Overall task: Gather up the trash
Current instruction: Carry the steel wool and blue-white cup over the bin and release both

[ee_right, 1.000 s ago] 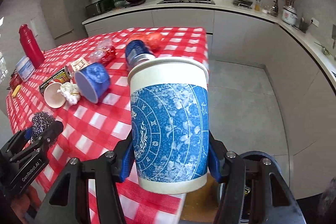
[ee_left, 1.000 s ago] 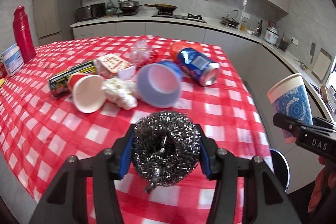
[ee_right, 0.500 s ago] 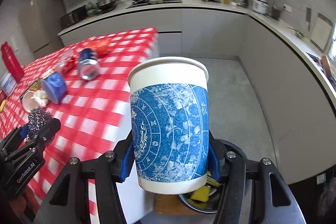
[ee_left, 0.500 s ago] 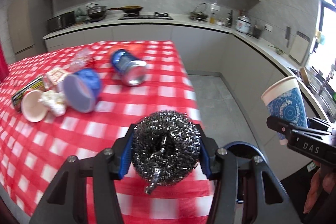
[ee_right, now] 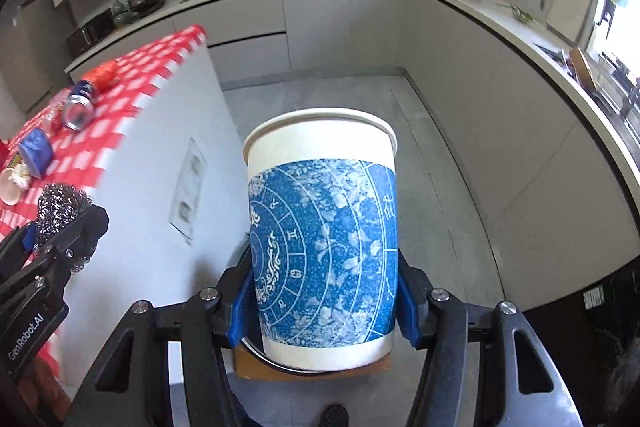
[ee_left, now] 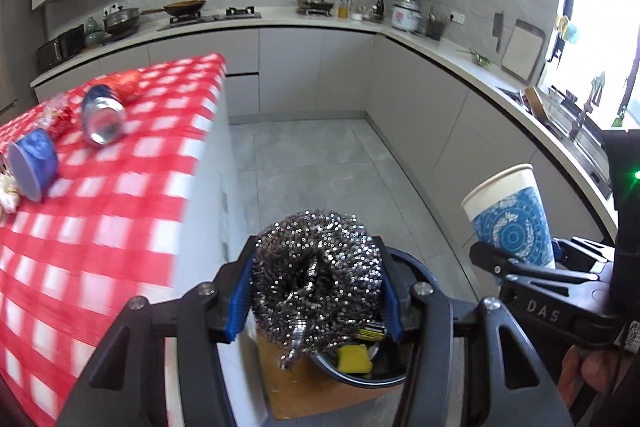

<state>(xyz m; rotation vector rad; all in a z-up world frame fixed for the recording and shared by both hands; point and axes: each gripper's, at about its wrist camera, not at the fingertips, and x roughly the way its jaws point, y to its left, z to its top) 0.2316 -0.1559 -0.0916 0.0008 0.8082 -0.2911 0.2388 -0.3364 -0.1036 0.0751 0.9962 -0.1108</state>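
My left gripper (ee_left: 316, 287) is shut on a steel wool scrubber (ee_left: 316, 275) and holds it past the table's edge, above a dark round trash bin (ee_left: 384, 375) on the floor. A yellow sponge (ee_left: 354, 359) lies in the bin. My right gripper (ee_right: 322, 301) is shut on a blue-and-white paper cup (ee_right: 324, 243), held upright over the same bin (ee_right: 248, 343), which the cup mostly hides. The cup also shows at the right of the left wrist view (ee_left: 512, 219). The scrubber shows at the left of the right wrist view (ee_right: 62, 207).
The red-checked table (ee_left: 100, 227) at left carries a blue can (ee_left: 102, 115), a tipped blue cup (ee_left: 32, 163), a red wrapper (ee_left: 122, 83) and crumpled paper (ee_left: 8, 191). A brown board (ee_left: 300, 387) lies under the bin. Grey floor and cabinets run behind.
Both grippers have swung right, off the table, and now hang over the trash bin on the floor. Both still hold their objects.
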